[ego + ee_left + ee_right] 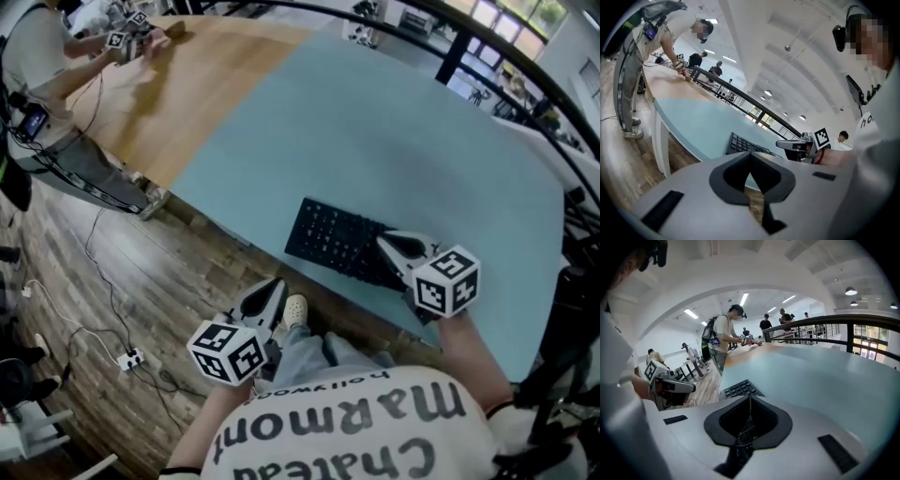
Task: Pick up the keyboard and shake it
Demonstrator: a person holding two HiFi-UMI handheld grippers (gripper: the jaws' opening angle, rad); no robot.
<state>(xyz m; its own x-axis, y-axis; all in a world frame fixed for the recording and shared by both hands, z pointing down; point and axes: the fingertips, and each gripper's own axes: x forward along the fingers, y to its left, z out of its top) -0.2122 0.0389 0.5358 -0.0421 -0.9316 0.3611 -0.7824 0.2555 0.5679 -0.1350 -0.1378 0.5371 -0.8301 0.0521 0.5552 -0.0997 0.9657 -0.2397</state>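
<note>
In the head view, the keyboard (pixel 328 239) lies flat on the teal surface (pixel 394 131), close to its near edge. My right hand-held gripper (pixel 382 241) sits over the keyboard's right end with its jaws clenched. I cannot tell whether it touches the keys. My left hand-held gripper (pixel 277 285) is off the surface, over the wooden floor (pixel 141 272) just beside my leg, and is also clenched. It is apart from the keyboard.

In the left gripper view, the left hand-held gripper (pixel 750 158) has its jaws pressed together with nothing between them. Beyond them I see the surface (pixel 693 122), the keyboard (pixel 743 144) near its edge, and the right hand-held gripper (pixel 797 146) at the keyboard's far end.

In the right gripper view, the right hand-held gripper (pixel 750 401) shows its jaws closed tip to tip, grasping nothing. Keys of the keyboard (pixel 740 389) show just ahead of and beneath the tips. The left hand-held gripper (pixel 675 386) hangs off to the side, over the floor.
</note>
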